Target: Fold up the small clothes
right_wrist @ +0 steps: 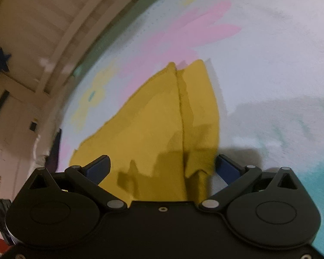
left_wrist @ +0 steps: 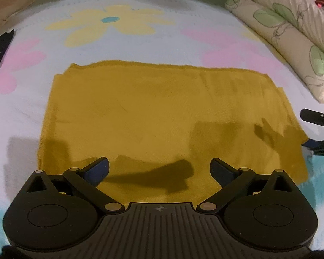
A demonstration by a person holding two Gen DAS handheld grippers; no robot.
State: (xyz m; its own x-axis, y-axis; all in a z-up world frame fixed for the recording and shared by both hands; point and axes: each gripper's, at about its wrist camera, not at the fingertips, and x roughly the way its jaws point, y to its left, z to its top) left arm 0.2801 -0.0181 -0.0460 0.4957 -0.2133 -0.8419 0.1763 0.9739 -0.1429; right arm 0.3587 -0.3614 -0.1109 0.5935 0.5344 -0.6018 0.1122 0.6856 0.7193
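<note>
Yellow garment point(left_wrist: 153, 116) lies flat on the floral bedsheet point(left_wrist: 118, 34), centre of the left wrist frame, already in a rough rectangle; a layered edge runs up the middle of the right wrist frame.

Risk: judged, a shallow pinch could catch only the top layer, so the fold would drag askew, as the layers look loose at that edge.

Left claw point(left_wrist: 159, 169) hovers low over the near hem, fingers wide apart, empty. Right claw point(right_wrist: 163, 166), lower centre of its frame, is tilted, fingers apart and straddling the garment's corner, nothing gripped. Pillow point(left_wrist: 291, 32) upper right.
</note>
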